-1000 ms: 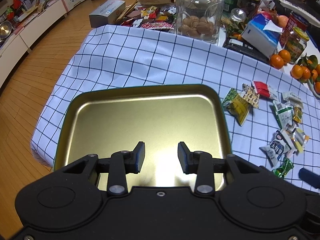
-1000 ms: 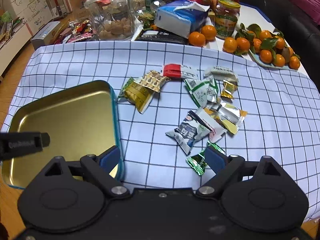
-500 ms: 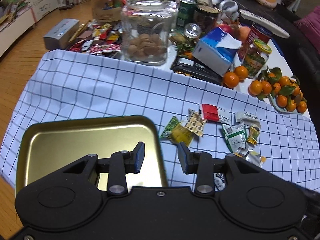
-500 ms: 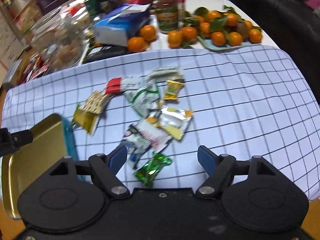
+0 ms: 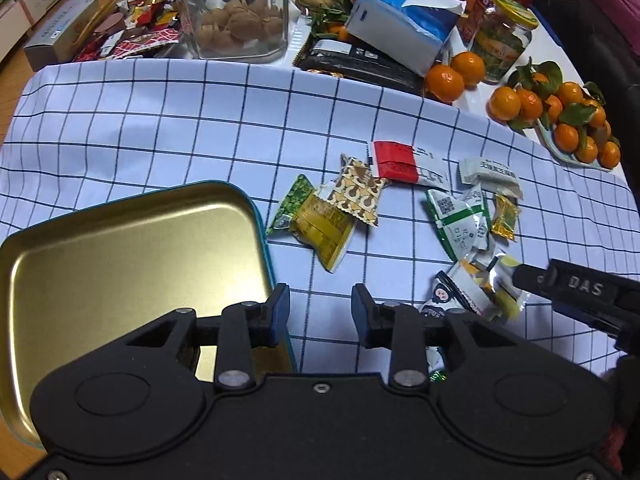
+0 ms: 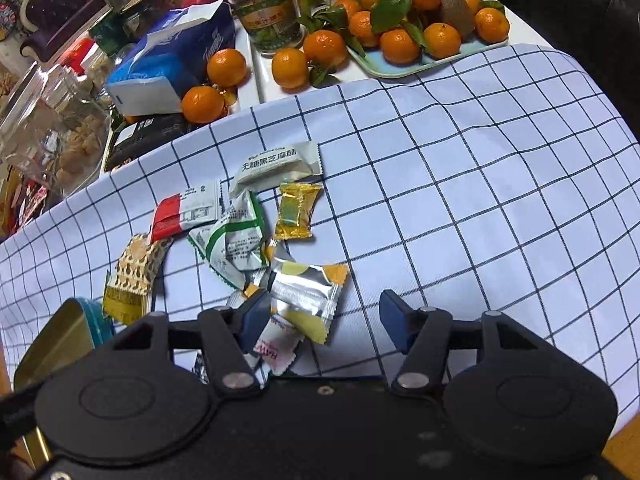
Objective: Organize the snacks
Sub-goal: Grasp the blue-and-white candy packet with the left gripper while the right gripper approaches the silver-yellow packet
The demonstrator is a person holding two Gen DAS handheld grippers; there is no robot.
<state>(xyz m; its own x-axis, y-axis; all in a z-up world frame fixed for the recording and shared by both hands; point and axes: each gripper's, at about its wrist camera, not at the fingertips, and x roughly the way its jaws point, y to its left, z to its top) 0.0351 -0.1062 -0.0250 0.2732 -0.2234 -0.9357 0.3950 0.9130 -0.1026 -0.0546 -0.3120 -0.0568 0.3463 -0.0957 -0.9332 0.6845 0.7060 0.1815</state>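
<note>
Snacks lie in a loose cluster on the checked cloth [image 6: 460, 184], right of the tin [image 5: 132, 264].

Silver packet [image 6: 306, 294]: yellow-orange ends, long axis running far-left to near-right, on top of the pile. Its near-left edge is just beside the right gripper's left pad; whether they touch, cannot tell.

Under its near end, a white packet with red print [image 6: 276, 350], mostly hidden by the gripper body.

Gold candy [image 6: 296, 210]: long axis near–far, lying alone just right of the green-white packet [image 6: 236, 240].

Cream bar [image 6: 278, 166]: long axis left–right, at the far edge of the cluster.

Red-white packet [image 5: 404, 160] and patterned packet [image 5: 358, 192] to the left. Green-yellow packet [image 5: 320, 224] nearest the tin, long axis far-left to near-right.

Right gripper [image 6: 320, 316]: fingers spread wide, nothing between them, low over the near end of the pile.

Left gripper [image 5: 318, 310]: fingers apart, holding nothing, over bare cloth at the tin's right rim.

Versus 1.0 s ago: left gripper was centred over the tin and now sits at its right edge. Right gripper has moved right and closer to the pile. Snacks lie as before.

Beyond: oranges [image 6: 400, 44], walnut jar [image 5: 236, 8].
</note>
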